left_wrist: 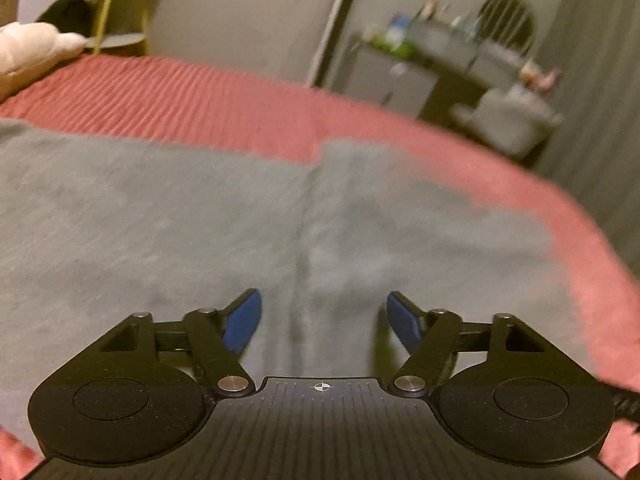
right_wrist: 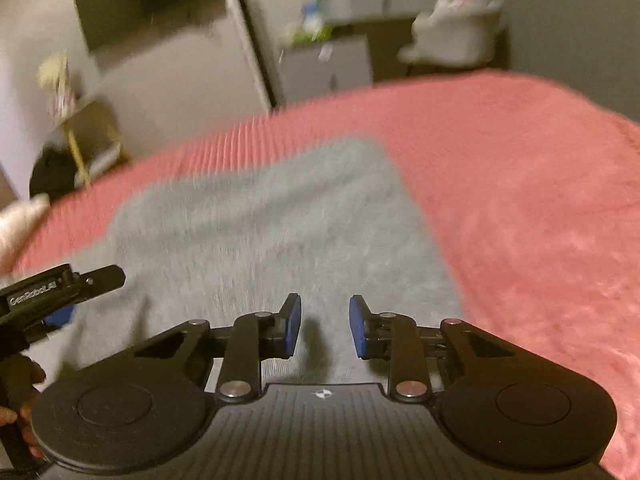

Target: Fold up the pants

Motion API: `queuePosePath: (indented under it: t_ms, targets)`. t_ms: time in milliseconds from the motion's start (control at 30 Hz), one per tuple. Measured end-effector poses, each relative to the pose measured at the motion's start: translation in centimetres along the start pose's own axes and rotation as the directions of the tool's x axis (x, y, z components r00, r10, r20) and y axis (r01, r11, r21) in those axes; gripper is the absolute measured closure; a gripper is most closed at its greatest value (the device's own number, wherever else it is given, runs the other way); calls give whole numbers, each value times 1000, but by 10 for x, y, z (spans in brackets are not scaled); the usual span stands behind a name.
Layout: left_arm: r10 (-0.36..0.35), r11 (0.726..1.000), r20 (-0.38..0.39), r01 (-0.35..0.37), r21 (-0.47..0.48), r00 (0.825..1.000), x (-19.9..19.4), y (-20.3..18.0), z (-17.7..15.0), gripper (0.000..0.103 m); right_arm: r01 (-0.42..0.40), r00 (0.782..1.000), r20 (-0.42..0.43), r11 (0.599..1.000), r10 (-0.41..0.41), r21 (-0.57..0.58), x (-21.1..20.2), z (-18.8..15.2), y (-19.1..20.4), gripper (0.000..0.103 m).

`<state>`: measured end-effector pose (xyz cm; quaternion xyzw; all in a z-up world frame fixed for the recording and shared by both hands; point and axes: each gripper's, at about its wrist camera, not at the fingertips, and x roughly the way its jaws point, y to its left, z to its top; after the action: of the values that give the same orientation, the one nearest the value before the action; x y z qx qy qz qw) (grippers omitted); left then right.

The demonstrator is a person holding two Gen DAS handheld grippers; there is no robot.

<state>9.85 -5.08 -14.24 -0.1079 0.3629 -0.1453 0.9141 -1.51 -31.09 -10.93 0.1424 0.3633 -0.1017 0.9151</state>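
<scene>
Grey pants (left_wrist: 200,216) lie spread flat on a pink bedspread (left_wrist: 240,104), with a lengthwise seam or fold running down the middle toward me. My left gripper (left_wrist: 324,320) hovers just over the cloth, wide open, nothing between its blue pads (left_wrist: 244,320). In the right wrist view the same grey pants (right_wrist: 260,232) stretch away to a squared far end. My right gripper (right_wrist: 325,326) is above their near part, its jaws a narrow gap apart and empty. The left gripper (right_wrist: 60,300) shows at the left edge of that view, held by a hand.
The pink bedspread (right_wrist: 520,200) reaches to the right of the pants. A white pillow (left_wrist: 32,48) lies at the bed's far left. Beyond the bed stand a yellow side table (left_wrist: 120,20), a cluttered grey desk (left_wrist: 440,56) and a grey chair (right_wrist: 456,36).
</scene>
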Motion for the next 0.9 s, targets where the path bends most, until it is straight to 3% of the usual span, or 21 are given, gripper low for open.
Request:
queuePosePath:
  t_ms: [100, 233, 367, 533, 667, 800, 900]
  targets:
    - [59, 998, 71, -57, -33, 996, -6, 5, 3, 27, 32, 999, 42, 999, -32, 3, 5, 8, -2, 80]
    - [150, 988, 159, -141, -68, 976, -7, 9, 7, 23, 104, 989, 107, 994, -102, -15, 14, 16, 3, 79]
    - [162, 982, 123, -148, -117, 979, 1, 14, 10, 21, 103, 987, 129, 990, -90, -99, 27, 27, 22, 79]
    - [188, 980, 147, -175, -97, 971, 4, 14, 14, 19, -23, 991, 128, 992, 40, -127, 49, 51, 41, 79]
    - [263, 960, 116, -247, -133, 958, 10, 27, 16, 20, -100, 989, 93, 978, 118, -181, 79, 61, 73, 76]
    - [275, 952, 128, -250, -179, 953, 11, 38, 20, 18, -43, 985, 151, 971, 80, -234, 104, 65, 106, 72]
    - [281, 948, 136, -253, -193, 950, 13, 42, 20, 14, 26, 971, 233, 951, 49, -309, 118, 57, 119, 69]
